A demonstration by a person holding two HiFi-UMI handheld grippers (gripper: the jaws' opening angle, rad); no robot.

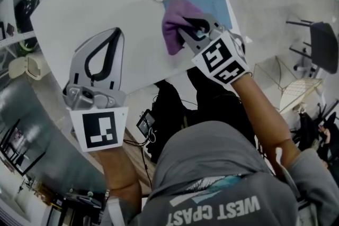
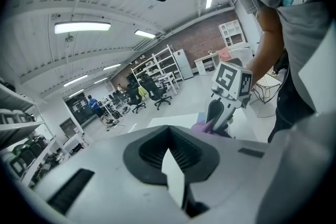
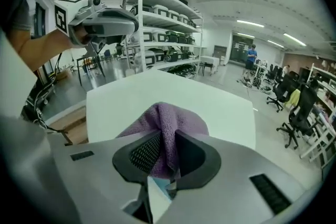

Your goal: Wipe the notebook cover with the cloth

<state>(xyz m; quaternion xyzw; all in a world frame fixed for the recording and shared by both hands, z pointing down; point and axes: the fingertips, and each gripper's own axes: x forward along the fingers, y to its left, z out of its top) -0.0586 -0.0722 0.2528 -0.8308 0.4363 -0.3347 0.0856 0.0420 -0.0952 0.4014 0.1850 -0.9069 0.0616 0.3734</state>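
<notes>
A blue notebook (image 1: 214,1) lies at the far edge of the white table (image 1: 95,2). My right gripper (image 1: 192,29) is shut on a purple cloth (image 1: 174,26), which hangs bunched over the notebook's left part. In the right gripper view the cloth (image 3: 168,120) sits pinched between the jaws (image 3: 167,139) above the tabletop. My left gripper (image 1: 114,39) hovers over the table's near left side with its fingertips together and nothing in them. The left gripper view shows its jaws (image 2: 168,131) shut and empty, with the right gripper (image 2: 216,115) and the cloth (image 2: 200,126) beyond.
The table's near edge (image 1: 159,79) runs just under both grippers. Below it are dark bags and cables (image 1: 169,108). A wire chair (image 1: 296,93) and a dark office chair (image 1: 324,45) stand to the right. Shelving racks (image 3: 163,29) fill the room behind.
</notes>
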